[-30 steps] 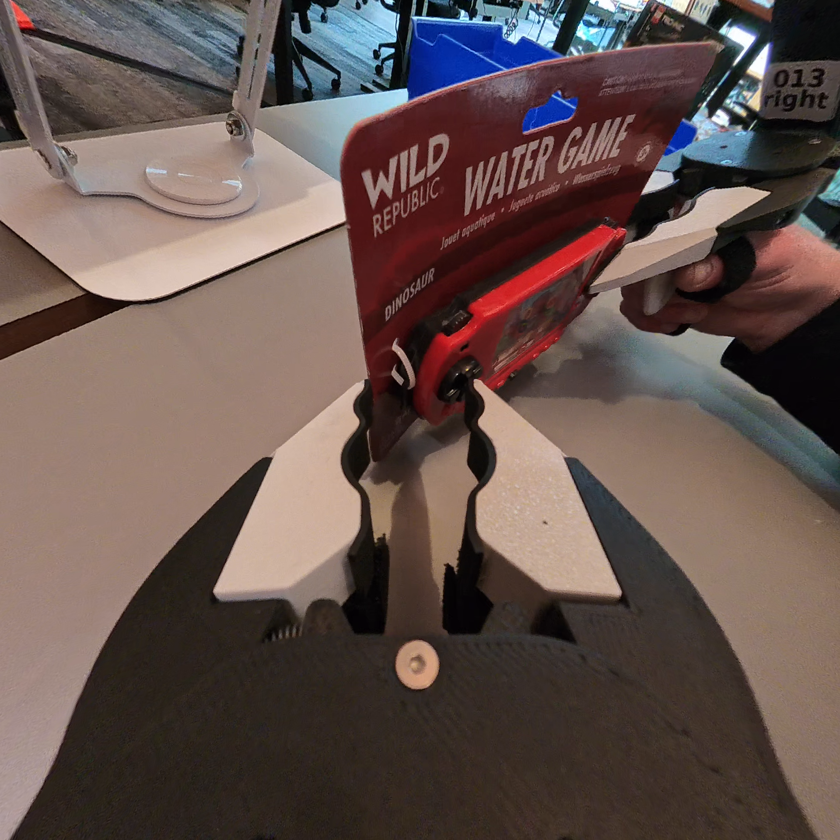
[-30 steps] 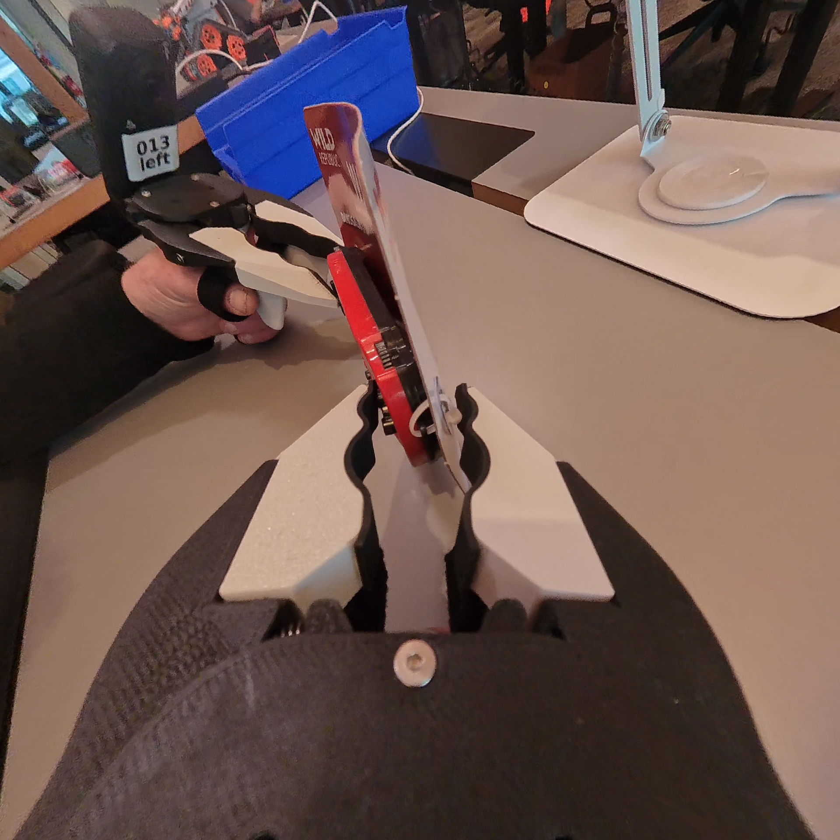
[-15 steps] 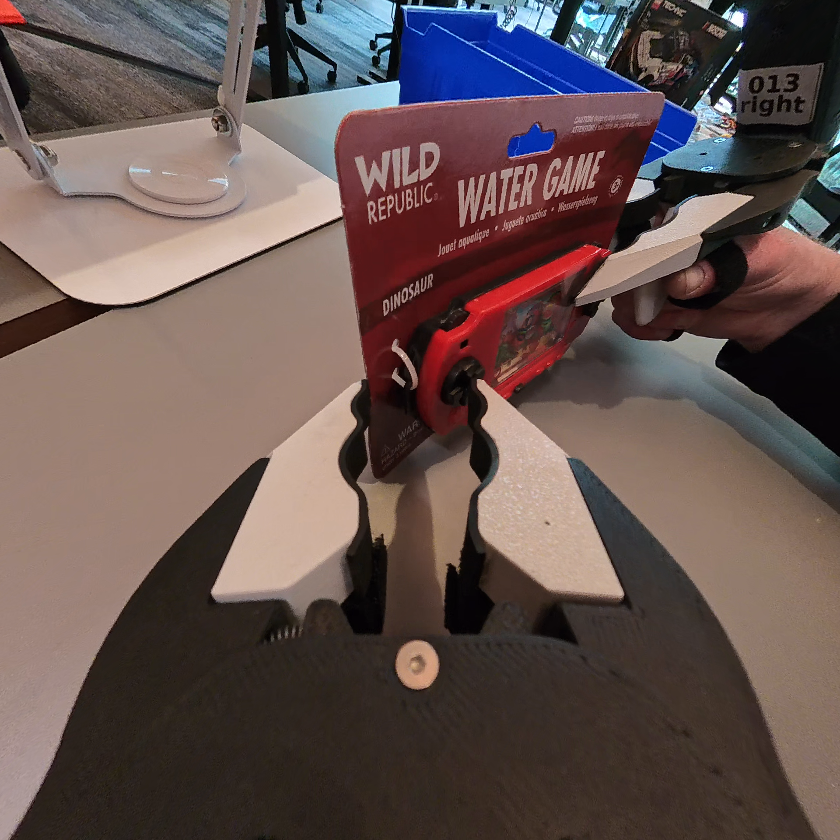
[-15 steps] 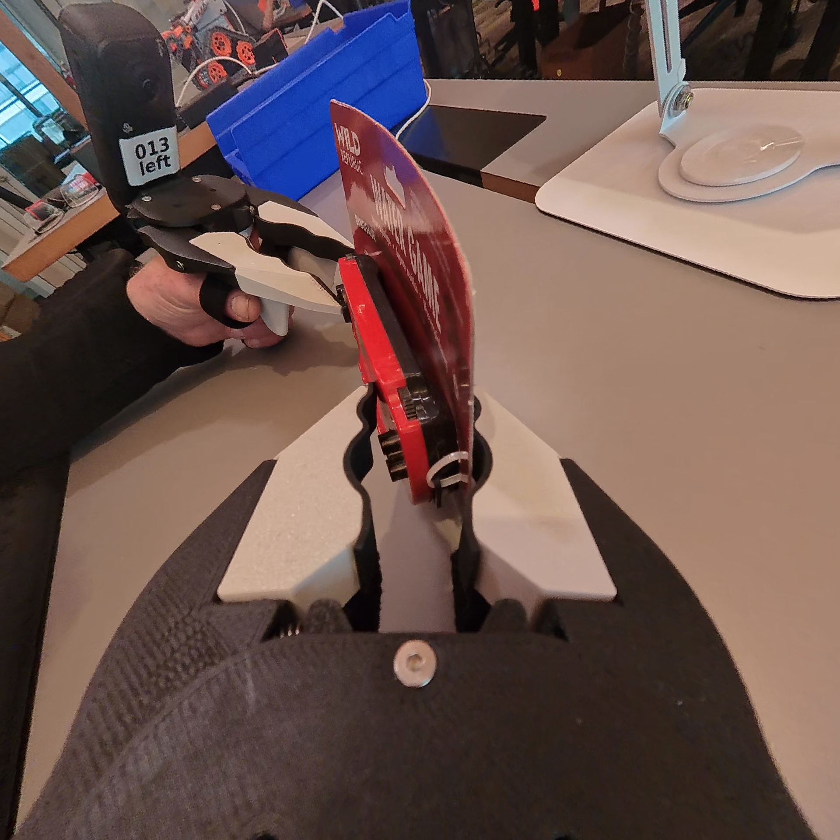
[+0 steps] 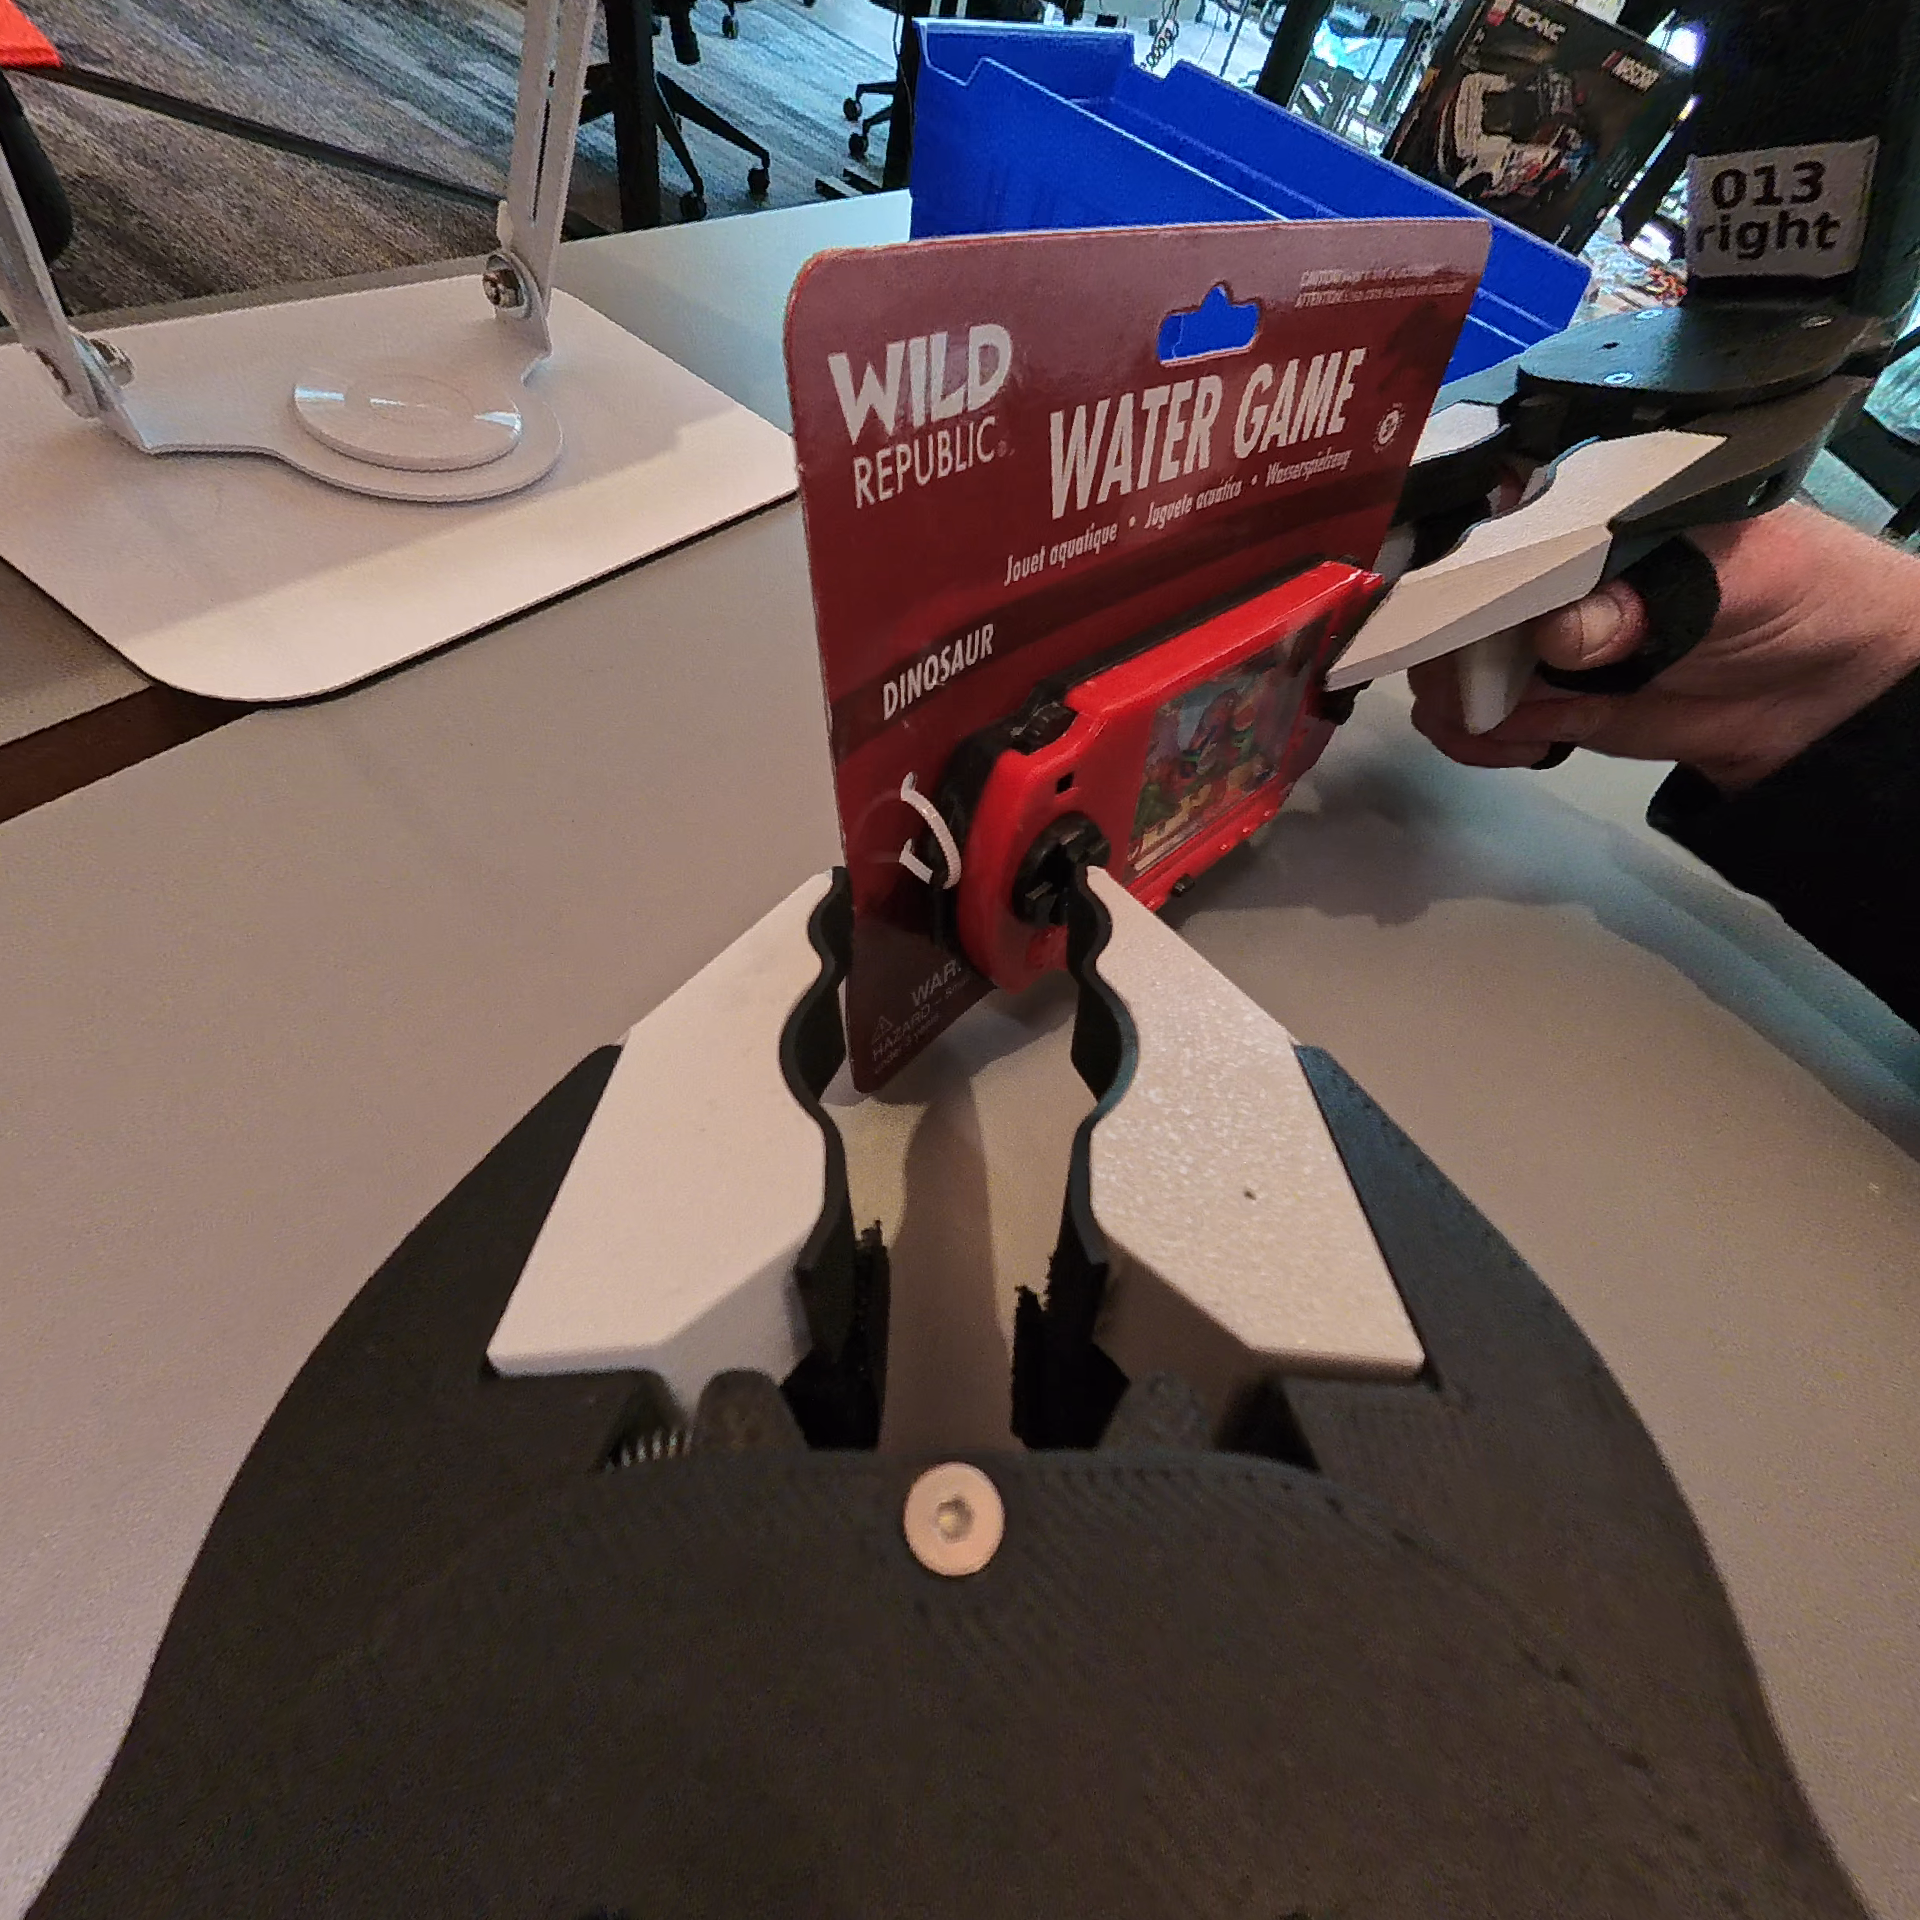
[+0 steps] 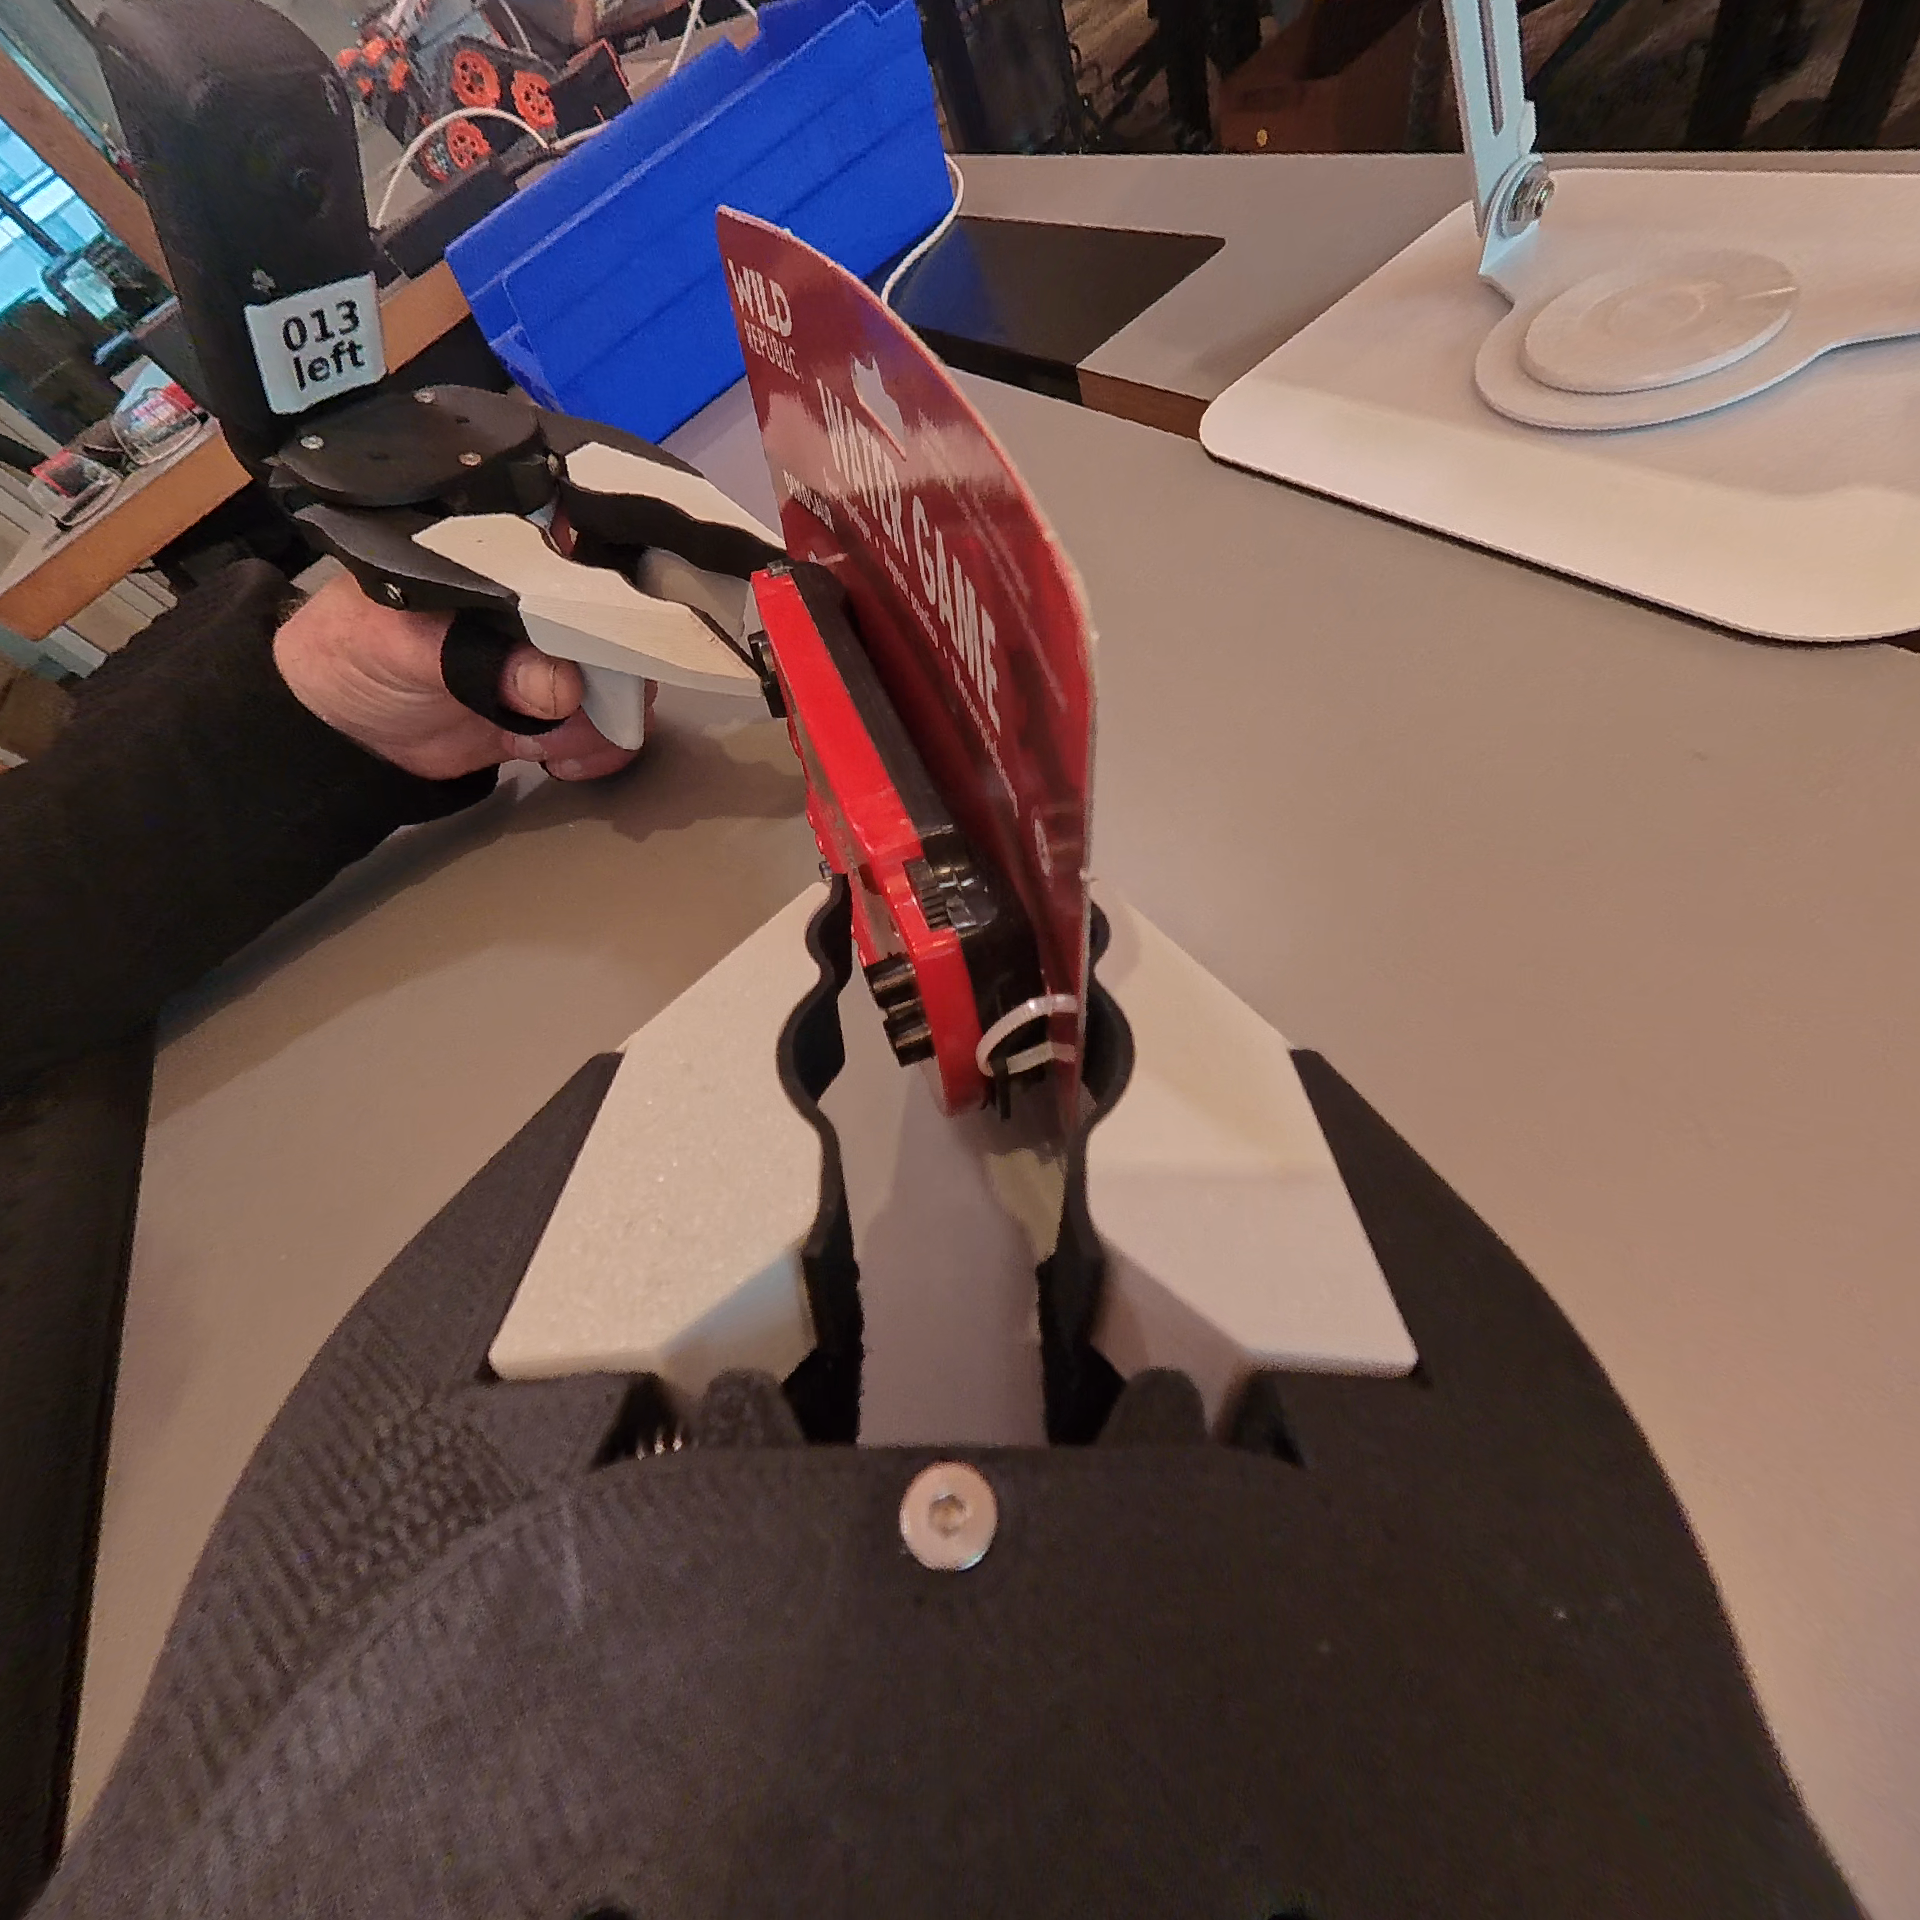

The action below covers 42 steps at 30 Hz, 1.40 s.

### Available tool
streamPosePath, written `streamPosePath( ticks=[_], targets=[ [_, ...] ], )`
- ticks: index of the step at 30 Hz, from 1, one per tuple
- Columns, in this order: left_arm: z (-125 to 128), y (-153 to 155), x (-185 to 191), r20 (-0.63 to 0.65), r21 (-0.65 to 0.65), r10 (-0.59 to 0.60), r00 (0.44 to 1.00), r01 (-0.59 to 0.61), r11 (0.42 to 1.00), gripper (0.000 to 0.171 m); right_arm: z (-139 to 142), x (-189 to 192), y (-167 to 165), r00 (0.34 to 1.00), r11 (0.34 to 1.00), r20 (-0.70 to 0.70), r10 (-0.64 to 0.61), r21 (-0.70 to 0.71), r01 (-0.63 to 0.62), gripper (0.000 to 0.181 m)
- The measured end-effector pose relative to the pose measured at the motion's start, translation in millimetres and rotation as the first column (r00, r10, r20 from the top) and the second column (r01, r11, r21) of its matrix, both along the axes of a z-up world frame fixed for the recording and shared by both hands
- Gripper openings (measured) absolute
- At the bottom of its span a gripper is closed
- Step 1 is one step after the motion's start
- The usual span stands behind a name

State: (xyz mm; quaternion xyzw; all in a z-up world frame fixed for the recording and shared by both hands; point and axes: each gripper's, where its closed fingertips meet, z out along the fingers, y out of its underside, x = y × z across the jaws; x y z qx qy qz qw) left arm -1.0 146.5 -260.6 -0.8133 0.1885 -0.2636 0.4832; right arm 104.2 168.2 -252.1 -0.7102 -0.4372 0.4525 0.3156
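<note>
Toy (image 5: 1164,790) on its red card (image 5: 1091,499) stands upright above the grey surface (image 5: 364,987), left tool (image 5: 961,894) clamped on its 6 o'clock end, right tool (image 6: 961,935) clamped on the other; blue bin (image 5: 1143,156) at 12 o'clock.

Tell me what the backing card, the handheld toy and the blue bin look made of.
Backing card: thin cardboard with a glossy print; it bows in the right wrist view. Handheld toy: shiny moulded red plastic with a clear window. Blue bin: probably rigid plastic, uniform colour, smooth walls.
</note>
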Motion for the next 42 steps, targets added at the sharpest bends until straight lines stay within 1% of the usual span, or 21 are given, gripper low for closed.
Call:
streamPosePath(
  ticks=[4, 10, 12, 15, 23, 26, 31, 35, 38, 41, 42],
  targets=[
    [0, 0, 0, 0.000, -0.001, 0.000, 1.000, 0.000, 1.000, 0.039, -4, 8, -1, 0.999, 1.000, 0.039, 0.005, 0.005, -0.005, 0.039],
    [0, 0, 0, 0.002, -0.002, 0.001, 1.000, -0.001, 1.000, 0.039, -6, 8, -1, 0.999, 1.000, 0.035, 0.011, 0.011, -0.011, 0.034],
    [0, 0, 0, 0.001, -0.002, 0.003, 1.000, -0.003, 1.000, 0.039, -5, 8, -1, 1.000, 1.000, 0.026, 0.012, 0.010, -0.013, 0.035],
    [0, 0, 0, 0.005, -0.004, -0.001, 1.000, 0.001, 1.000, 0.039, -4, 11, -3, 0.999, 1.000, 0.030, 0.022, 0.002, -0.022, 0.040],
    [0, 0, 2, 0.004, -0.005, -0.003, 1.000, 0.003, 1.000, 0.039, -6, 13, -6, 0.998, 0.999, 0.033, 0.045, -0.007, -0.045, 0.037],
    [0, -1, 3, 0.005, -0.006, -0.008, 1.000, 0.008, 1.000, 0.039, -4, 16, -11, 0.997, 0.997, 0.020, 0.071, -0.022, -0.071, 0.047],
    [0, -1, 4, 0.006, -0.006, -0.011, 1.000, 0.011, 1.000, 0.039, -5, 18, -13, 0.996, 0.997, 0.037, 0.080, -0.014, -0.080, 0.048],
    [-1, -1, 4, 0.004, -0.007, -0.008, 1.000, 0.008, 1.000, 0.039, -3, 25, -7, 0.998, 0.999, 0.051, 0.048, 0.007, -0.048, 0.055],
    [-1, -1, 4, 0.010, -0.006, -0.007, 1.000, 0.007, 1.000, 0.036, -6, 29, -4, 0.997, 0.999, 0.067, 0.030, 0.008, -0.031, 0.056],
    [-1, -1, 4, 0.014, -0.005, -0.007, 1.000, 0.007, 1.000, 0.036, -9, 26, -3, 0.997, 1.000, 0.076, 0.026, 0.007, -0.026, 0.054],
    [-1, -1, 4, 0.013, -0.005, -0.007, 1.000, 0.007, 1.000, 0.036, -11, 24, -2, 0.996, 1.000, 0.082, 0.022, 0.009, -0.023, 0.050]
  ],
)
